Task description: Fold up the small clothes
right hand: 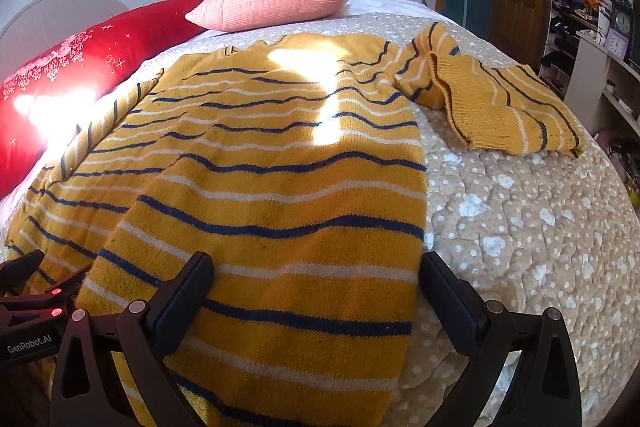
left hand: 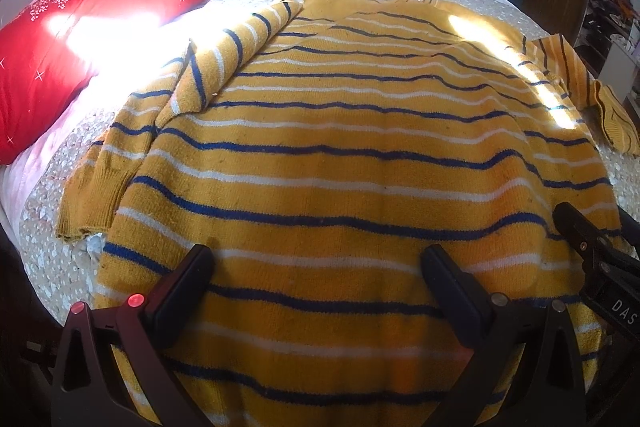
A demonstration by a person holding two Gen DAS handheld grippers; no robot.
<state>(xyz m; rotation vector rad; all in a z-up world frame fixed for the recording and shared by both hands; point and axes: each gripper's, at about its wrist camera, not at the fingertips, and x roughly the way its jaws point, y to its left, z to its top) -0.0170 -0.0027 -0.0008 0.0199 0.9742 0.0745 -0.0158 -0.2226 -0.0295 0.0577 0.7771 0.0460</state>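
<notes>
Sweater point(left hand: 360, 155): mustard-yellow knit w/ navy + white stripes, spread flat on the bed, hem nearest me, neck at far end. Fabric looks a bit pilled, waves in the stripes, sun patches across the chest.
Left sleeve point(left hand: 224, 63): folded in over the left side of the body, cuff end near the bed's left side.
Right sleeve point(right hand: 500, 107): lying out to the right on the quilt, bunched, ribbed cuff turned toward me.
Left gripper point(left hand: 316, 263): I've got it over the hem, fingers point(left hand: 188, 279) spread wide, nothing between them, sweater just under.
Right gripper point(right hand: 316, 271): over the near right part of the hem; fingers point(right hand: 448, 291) wide apart, one over knit, the other over quilt just off the sweater's right edge. Not gripping anything.
Bed point(right hand: 520, 227): beige quilt w/ white dots/hearts.
Pillows: pink one point(right hand: 272, 1) at far end, red embroidered one point(left hand: 80, 27) along far left.
Shelves point(right hand: 580, 27): far right of room, crammed w/ clothes + a clock; can't make out items.
</notes>
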